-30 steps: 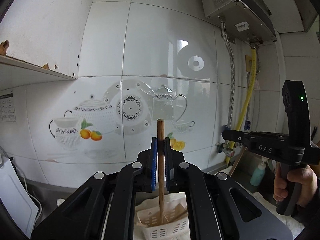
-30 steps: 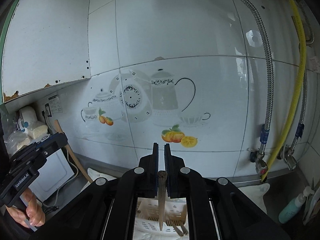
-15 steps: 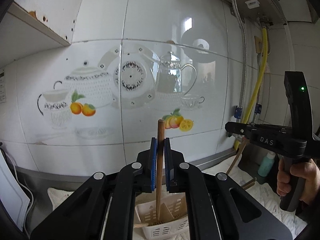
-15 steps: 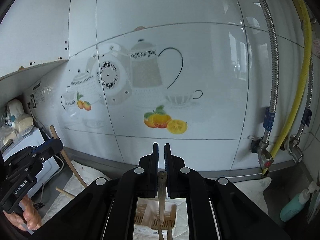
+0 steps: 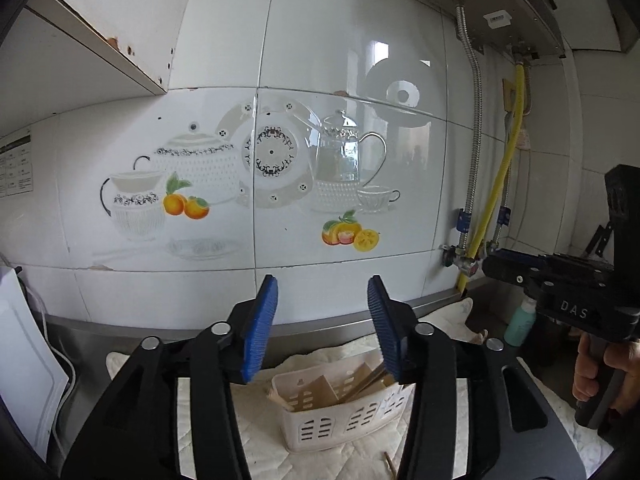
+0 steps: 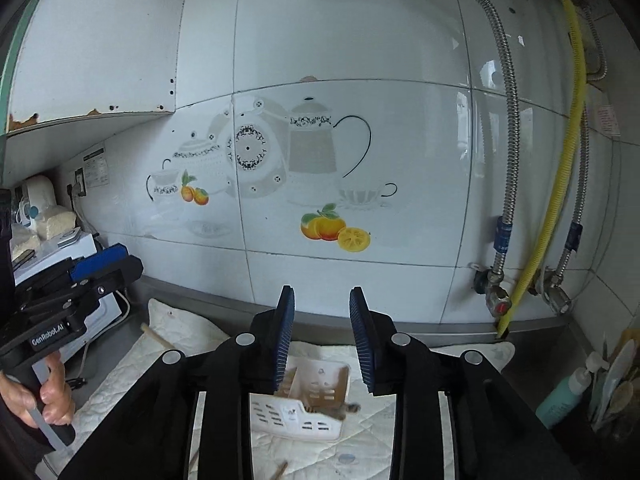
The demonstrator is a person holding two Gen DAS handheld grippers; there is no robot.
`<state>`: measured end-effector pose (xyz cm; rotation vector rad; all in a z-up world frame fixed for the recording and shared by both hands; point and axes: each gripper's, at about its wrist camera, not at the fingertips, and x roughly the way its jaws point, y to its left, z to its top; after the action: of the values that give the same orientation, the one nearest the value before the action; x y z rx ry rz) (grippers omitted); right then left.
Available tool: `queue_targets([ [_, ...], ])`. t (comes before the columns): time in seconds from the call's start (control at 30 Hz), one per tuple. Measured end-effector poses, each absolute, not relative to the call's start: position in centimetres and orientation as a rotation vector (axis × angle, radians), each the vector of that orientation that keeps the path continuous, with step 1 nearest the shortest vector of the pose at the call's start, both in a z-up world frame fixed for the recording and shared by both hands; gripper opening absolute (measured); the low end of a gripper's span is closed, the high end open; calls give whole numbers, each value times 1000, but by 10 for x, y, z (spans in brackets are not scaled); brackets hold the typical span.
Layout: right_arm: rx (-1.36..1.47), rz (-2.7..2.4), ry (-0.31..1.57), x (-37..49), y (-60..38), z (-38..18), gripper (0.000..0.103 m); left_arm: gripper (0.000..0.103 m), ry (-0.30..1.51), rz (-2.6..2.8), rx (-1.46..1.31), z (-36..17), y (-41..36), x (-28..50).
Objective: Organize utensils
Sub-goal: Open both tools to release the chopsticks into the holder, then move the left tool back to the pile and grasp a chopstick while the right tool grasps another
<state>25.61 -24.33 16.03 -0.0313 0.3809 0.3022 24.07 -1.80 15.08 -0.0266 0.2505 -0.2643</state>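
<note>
A cream slotted utensil caddy [image 5: 340,412] stands on a white quilted mat [image 5: 248,432], with wooden utensils [image 5: 370,380] leaning inside it. My left gripper [image 5: 322,328] is open and empty, above and just in front of the caddy. The caddy also shows in the right wrist view [image 6: 308,404], with a dark utensil end [image 6: 348,409] at its right side. My right gripper [image 6: 322,338] is open and empty above it. A wooden stick [image 6: 158,336] lies on the mat at the left, and another stick end [image 5: 390,462] lies in front of the caddy.
A tiled wall with a tea-set decal stands right behind. Metal and yellow hoses [image 6: 552,208] run down at the right. A teal bottle [image 6: 566,398] and a utensil jar sit at the far right. A white appliance [image 5: 24,368] stands at the left.
Both grippers have opened and let go of their wooden utensils, which now sit in the caddy. Both cameras have pulled back a little from the caddy.
</note>
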Motion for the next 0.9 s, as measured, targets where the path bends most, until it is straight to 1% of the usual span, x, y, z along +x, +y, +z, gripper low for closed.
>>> queue_targets([
  [0.07, -31, 314, 388, 231, -245, 151, 28, 61, 250, -253, -27, 148, -14, 222],
  [0.1, -33, 313, 396, 218, -245, 143, 28, 62, 251, -246, -30, 145, -10, 211],
  [0.17, -43, 313, 422, 195, -245, 126, 28, 69, 261, -246, -51, 138, -3, 193],
  [0.2, -40, 319, 441, 184, -244, 117, 28, 70, 271, -252, -63, 133, 1, 183],
  [0.27, -36, 323, 476, 161, -241, 95, 28, 76, 285, -251, -65, 121, 5, 165],
  [0.43, -29, 324, 551, 113, -228, 34, 28, 78, 328, -240, -45, 81, 13, 122],
  [0.67, 71, 317, 693, 71, -211, -48, 26, 78, 445, -221, -130, 25, 35, 92],
  [0.73, 96, 314, 723, 66, -205, -65, 21, 78, 473, -218, -142, 10, 39, 88],
  [0.8, 125, 310, 748, 63, -201, -78, 19, 78, 496, -215, -132, -2, 41, 81],
  [0.9, 152, 307, 773, 64, -192, -91, 12, 78, 523, -201, -115, -20, 44, 71],
])
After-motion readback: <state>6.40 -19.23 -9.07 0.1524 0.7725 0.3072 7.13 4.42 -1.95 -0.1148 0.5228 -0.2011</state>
